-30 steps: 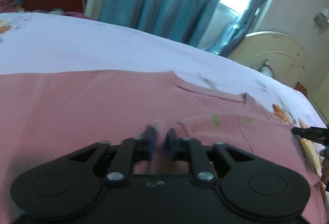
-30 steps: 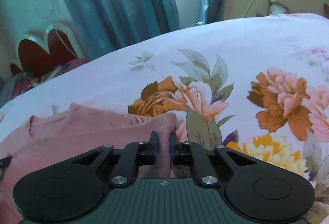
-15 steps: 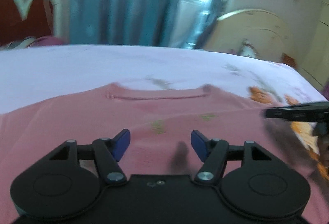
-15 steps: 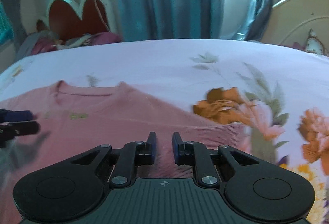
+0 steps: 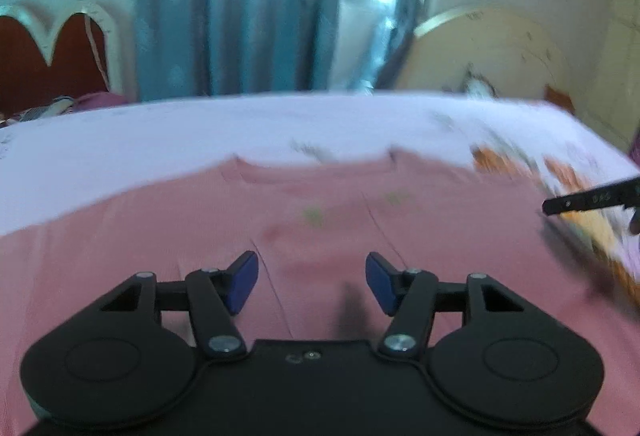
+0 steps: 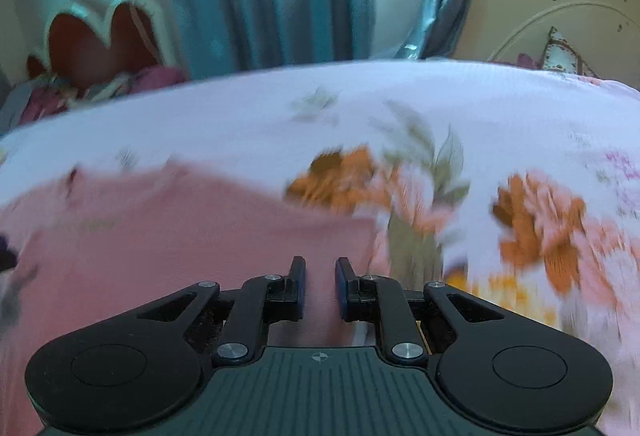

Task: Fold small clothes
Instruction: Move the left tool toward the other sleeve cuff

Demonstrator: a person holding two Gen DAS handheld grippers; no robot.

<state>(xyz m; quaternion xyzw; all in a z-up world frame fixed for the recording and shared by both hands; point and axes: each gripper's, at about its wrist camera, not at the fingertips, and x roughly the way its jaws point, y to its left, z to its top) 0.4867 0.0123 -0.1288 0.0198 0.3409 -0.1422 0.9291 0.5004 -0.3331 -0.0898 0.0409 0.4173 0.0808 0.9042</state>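
Note:
A pink knit top (image 5: 320, 220) lies flat on the bed, its neckline toward the far side and small green marks on the chest. My left gripper (image 5: 312, 276) hovers over its middle, open, blue pads wide apart with nothing between them. My right gripper (image 6: 319, 276) hangs over the top's right part (image 6: 180, 228), near the sleeve's end. Its fingers stand a narrow gap apart, and I see only the flat fabric below through the gap. The right gripper's fingertip (image 5: 560, 204) shows at the left wrist view's right edge. Both views are blurred by motion.
The bed sheet (image 6: 520, 140) is pale lilac with orange flowers and green leaves to the right of the top. A red scalloped headboard (image 5: 40, 64) with a pile of clothes (image 6: 100, 88), blue curtains (image 5: 240, 16) and a cream rounded board (image 5: 492, 48) stand beyond the bed.
The left gripper let go of a pinch of pink fabric and opened wide. Both grippers lifted and swung; the top now lies spread flat, and the right gripper's fingers stand slightly wider apart.

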